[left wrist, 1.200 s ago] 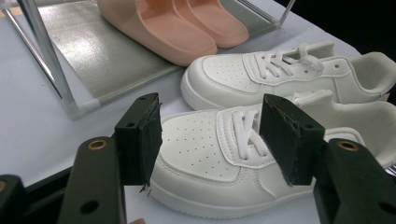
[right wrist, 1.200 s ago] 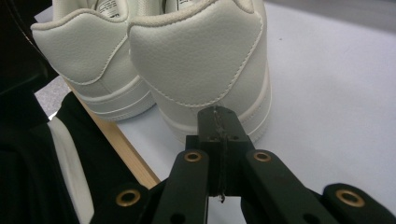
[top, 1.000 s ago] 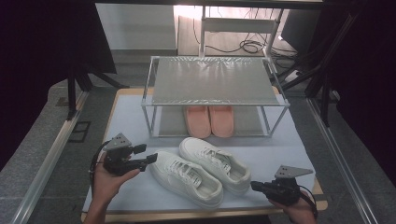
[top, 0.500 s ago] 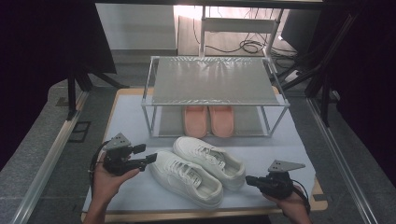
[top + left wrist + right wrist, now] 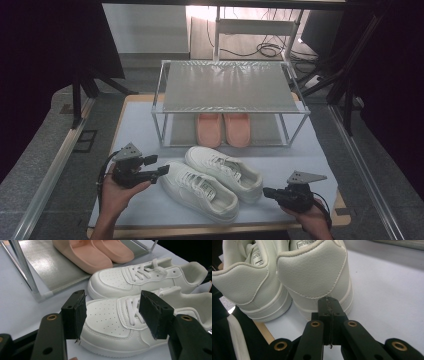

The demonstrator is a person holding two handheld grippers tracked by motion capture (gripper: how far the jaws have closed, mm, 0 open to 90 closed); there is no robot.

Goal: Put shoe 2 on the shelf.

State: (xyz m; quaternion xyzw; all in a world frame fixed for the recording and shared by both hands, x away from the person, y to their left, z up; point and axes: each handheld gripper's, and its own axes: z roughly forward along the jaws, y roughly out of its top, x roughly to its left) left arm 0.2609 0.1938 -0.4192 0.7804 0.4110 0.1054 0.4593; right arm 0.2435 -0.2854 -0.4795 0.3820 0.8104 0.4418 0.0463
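Two white sneakers lie side by side on the pale mat, toes to the left: the near sneaker (image 5: 200, 192) (image 5: 110, 325) and the far sneaker (image 5: 222, 167) (image 5: 140, 277). My left gripper (image 5: 161, 164) (image 5: 112, 312) is open at the near sneaker's toe, its pads (image 5: 75, 312) apart on either side of the toe cap without pressing it. My right gripper (image 5: 265, 192) (image 5: 329, 301) is shut with nothing in it, its tip right at the far sneaker's heel (image 5: 312, 272). The near sneaker's heel (image 5: 244, 282) stands to that heel's left.
A metal shoe rack (image 5: 227, 87) stands behind the sneakers, with a pair of pink slippers (image 5: 222, 129) (image 5: 92, 252) on its lower shelf. The mat (image 5: 300, 160) ends at the table's wooden front edge (image 5: 200, 231). Dark stands and cables lie beyond the table.
My right gripper has edged left toward the sneakers' heels, and the far sneaker looks nudged slightly left. The left gripper has stayed in place.
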